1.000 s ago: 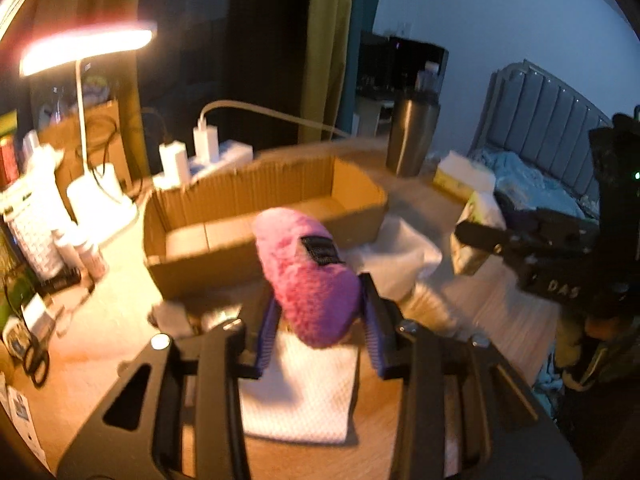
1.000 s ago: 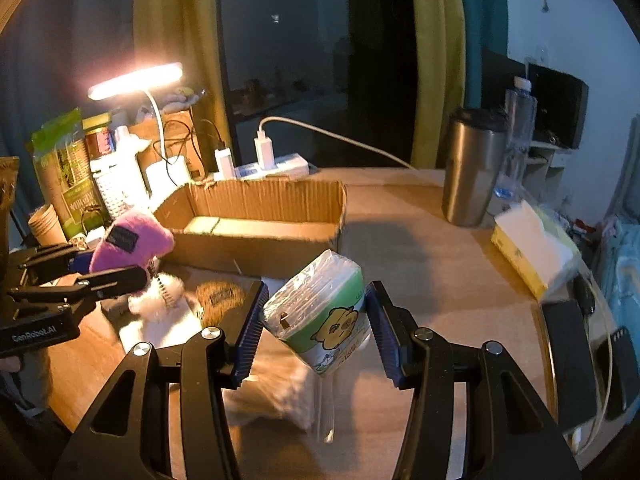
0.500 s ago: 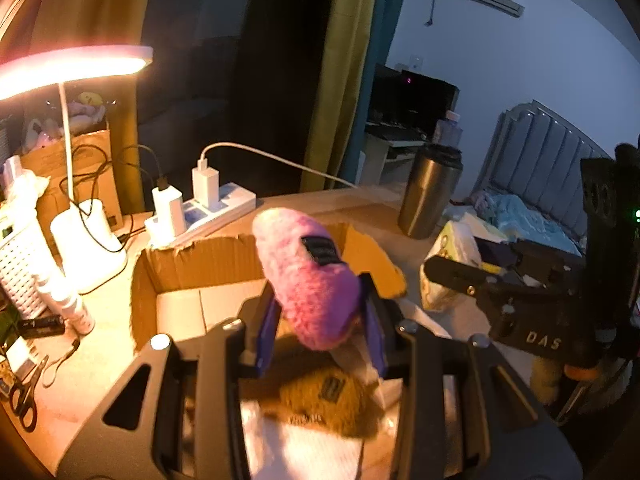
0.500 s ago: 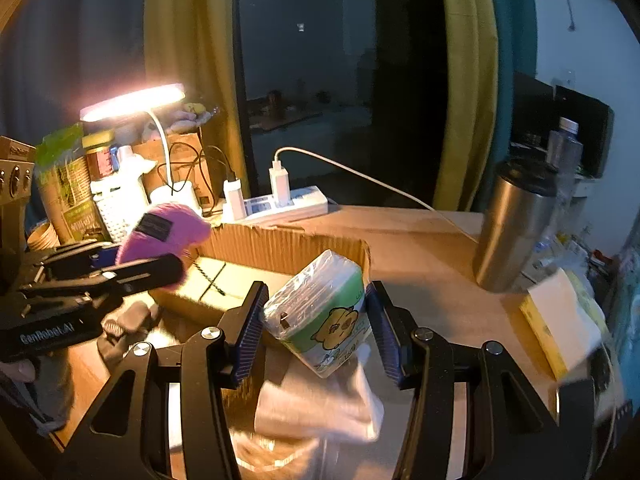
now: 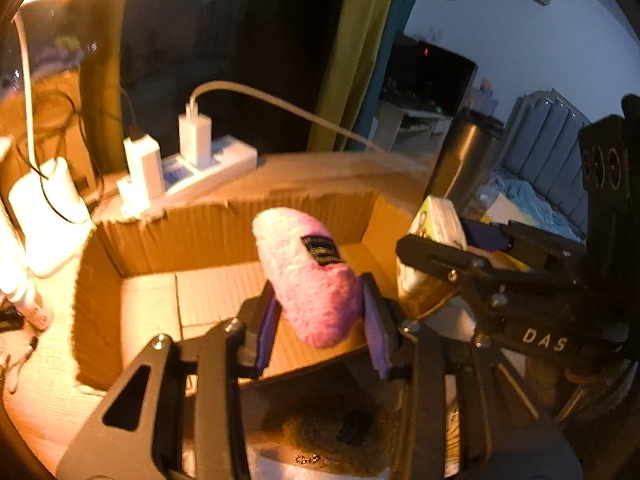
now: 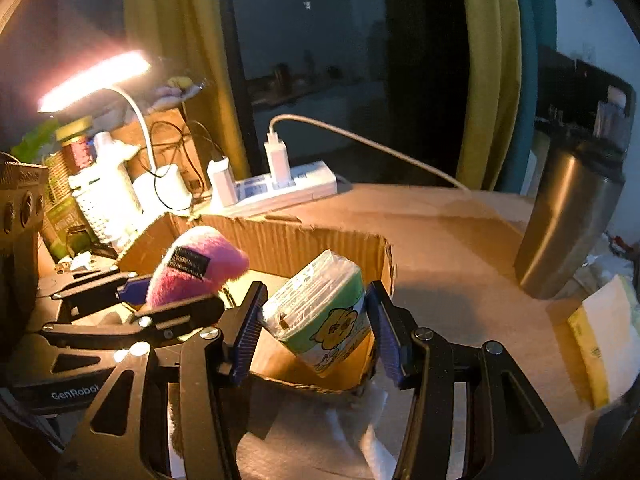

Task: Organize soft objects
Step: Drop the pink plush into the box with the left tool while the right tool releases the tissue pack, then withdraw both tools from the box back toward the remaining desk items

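At nine o'clock, the left gripper [image 5: 320, 316] pinches the pink plush [image 5: 310, 276] above the cardboard box [image 5: 192, 236], likely for dropping in. Toward three o'clock, the right gripper [image 6: 314, 330] clamps the tissue pack [image 6: 320, 316] over the box's near wall.

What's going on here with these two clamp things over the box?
A person is sorting soft items into an open cardboard box using two handheld grippers. The left gripper is clamped on a fuzzy pink plush; the right gripper is clamped on a pack of tissues. Both items are held over the box, neither released yet.
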